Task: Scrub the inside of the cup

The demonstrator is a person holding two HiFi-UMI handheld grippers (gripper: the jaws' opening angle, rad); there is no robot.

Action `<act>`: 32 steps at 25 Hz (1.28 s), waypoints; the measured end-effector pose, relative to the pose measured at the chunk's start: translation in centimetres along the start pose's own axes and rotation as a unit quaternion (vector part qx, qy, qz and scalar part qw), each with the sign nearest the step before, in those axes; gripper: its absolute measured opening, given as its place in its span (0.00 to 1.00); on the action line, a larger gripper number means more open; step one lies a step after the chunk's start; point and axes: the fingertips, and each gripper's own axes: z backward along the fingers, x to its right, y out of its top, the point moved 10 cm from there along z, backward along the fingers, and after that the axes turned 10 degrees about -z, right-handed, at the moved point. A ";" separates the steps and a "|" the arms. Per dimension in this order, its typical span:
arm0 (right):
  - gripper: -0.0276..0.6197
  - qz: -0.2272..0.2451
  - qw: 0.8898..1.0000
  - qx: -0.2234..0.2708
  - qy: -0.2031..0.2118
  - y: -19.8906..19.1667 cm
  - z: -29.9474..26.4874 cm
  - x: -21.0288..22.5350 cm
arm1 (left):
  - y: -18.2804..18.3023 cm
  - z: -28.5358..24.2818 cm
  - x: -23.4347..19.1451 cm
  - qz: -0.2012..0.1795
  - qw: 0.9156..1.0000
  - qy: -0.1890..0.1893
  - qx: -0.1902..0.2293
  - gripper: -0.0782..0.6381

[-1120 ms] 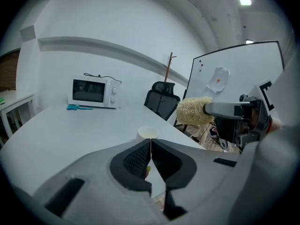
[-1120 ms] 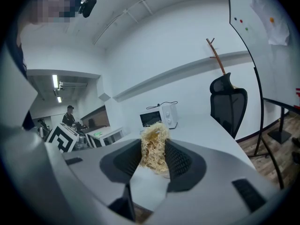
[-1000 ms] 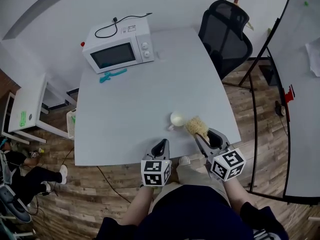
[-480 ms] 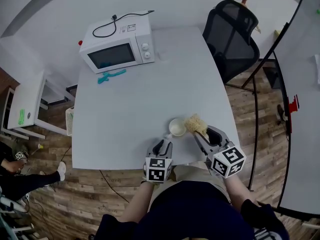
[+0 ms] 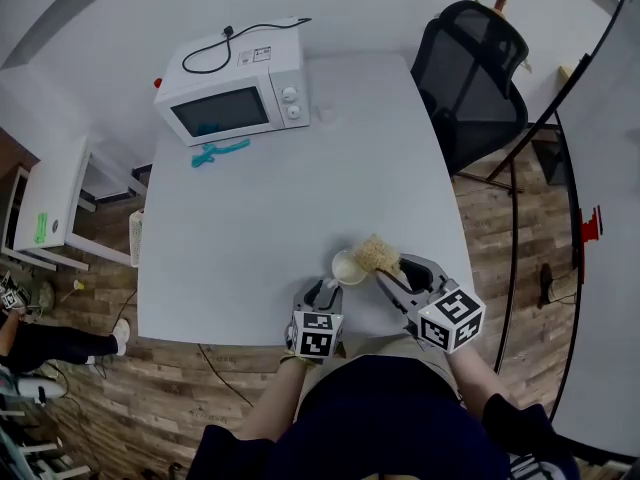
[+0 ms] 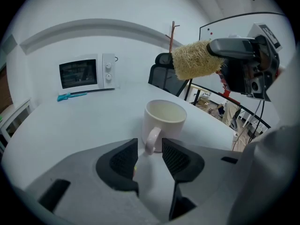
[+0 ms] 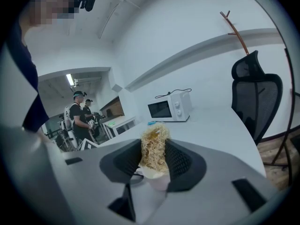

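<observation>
Now left gripper (image 6: 150, 151) jaws, just opening, straddling handle of white ceramic cup (image 6: 164, 121) near pale table (image 5: 250, 218) front edge, not pinching. Right gripper (image 7: 154, 161) clamping tan loofah scrubber (image 7: 153, 146) just above cup. Risk: scrubbing tipping or sliding unheld cup.

On the table (image 5: 300, 188), a cup (image 5: 349, 266) stood near the front edge, with a scrubber (image 5: 376, 253) just above it, to its right. A microwave (image 5: 232, 93) sat at the far left corner, with a small tool (image 5: 222, 152) just before it. A chair (image 5: 475, 68) stood beyond the far right corner.
</observation>
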 end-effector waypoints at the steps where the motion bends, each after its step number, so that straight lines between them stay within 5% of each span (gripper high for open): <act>1: 0.29 0.003 1.000 -0.009 0.006 0.0 -0.2 0.3 | 0.0 -0.2 -0.1 0.000 1.000 0.003 -0.002 0.33; 13: 0.29 0.065 0.987 -0.127 0.072 0.3 -3.3 2.1 | 0.5 -1.8 -1.1 0.003 0.999 0.042 -0.014 0.19; 21: 0.29 0.157 0.963 -0.201 0.091 0.9 -6.1 1.1 | 1.0 -2.4 -2.8 -0.031 0.999 0.017 -0.023 0.18; 26: 0.29 0.231 0.933 -0.256 0.100 1.8 -7.6 0.0 | 1.4 -2.7 -3.7 -0.048 0.998 0.001 -0.029 0.18; 32: 0.29 0.338 0.879 -0.314 0.118 1.7 -9.5 -0.9 | 1.8 -3.1 -4.4 -0.063 0.998 -0.010 -0.023 0.18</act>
